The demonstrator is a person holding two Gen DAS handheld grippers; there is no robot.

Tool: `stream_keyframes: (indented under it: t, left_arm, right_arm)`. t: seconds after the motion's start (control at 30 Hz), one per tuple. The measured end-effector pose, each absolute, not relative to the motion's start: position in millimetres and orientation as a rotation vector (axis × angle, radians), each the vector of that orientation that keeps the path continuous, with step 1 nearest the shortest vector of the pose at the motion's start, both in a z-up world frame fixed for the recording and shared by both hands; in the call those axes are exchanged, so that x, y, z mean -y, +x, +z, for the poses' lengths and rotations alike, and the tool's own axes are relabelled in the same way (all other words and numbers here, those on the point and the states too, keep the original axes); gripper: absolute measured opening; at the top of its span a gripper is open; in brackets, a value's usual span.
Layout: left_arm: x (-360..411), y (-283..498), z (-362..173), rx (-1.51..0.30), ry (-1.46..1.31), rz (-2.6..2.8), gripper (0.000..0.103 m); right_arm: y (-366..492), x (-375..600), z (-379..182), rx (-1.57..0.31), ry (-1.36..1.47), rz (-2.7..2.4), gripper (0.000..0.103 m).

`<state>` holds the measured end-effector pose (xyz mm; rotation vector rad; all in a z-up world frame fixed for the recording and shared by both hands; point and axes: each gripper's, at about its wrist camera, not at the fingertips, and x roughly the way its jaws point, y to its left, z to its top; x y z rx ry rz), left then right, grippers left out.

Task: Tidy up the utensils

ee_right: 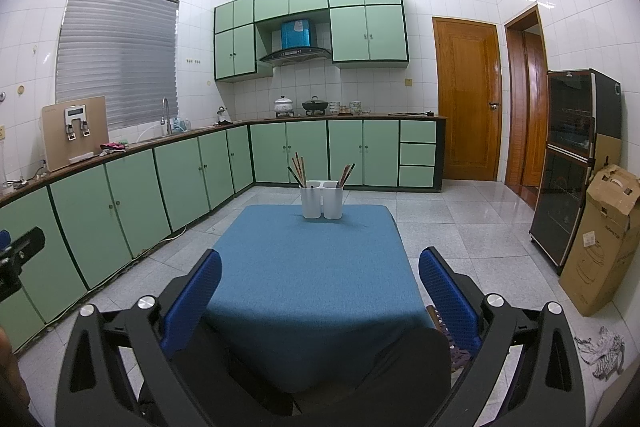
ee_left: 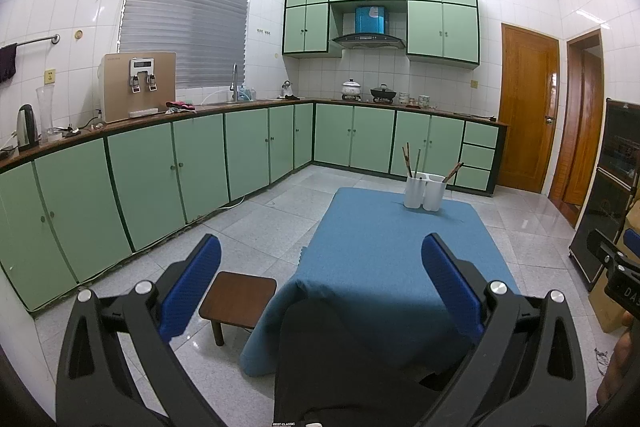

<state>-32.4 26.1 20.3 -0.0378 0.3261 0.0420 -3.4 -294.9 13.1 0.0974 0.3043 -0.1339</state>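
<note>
Chopsticks (ee_right: 299, 167) stand in both cups of the white holder (ee_right: 321, 202) at the blue table's (ee_right: 312, 275) far end, none lying loose, both grippers (ee_left: 320, 267) (ee_right: 320, 279) spread empty short of it: sorted, or awaiting re-sorting.

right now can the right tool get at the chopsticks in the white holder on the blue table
Probably yes, though not yet. The right tool is open and empty, aimed at the white holder at the blue table's far end. Nothing lies between them, and the chopsticks stick up above its rim.
</note>
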Motion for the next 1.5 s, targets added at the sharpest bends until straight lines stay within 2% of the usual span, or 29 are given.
stream_keyframes:
  t: [1.5]
  left_arm:
    - [-25.0,-32.2,17.9,-0.325,-0.032,0.036,0.097]
  right_arm:
    - [-0.6,290.3,11.3,-0.303,0.1,-0.134,0.097]
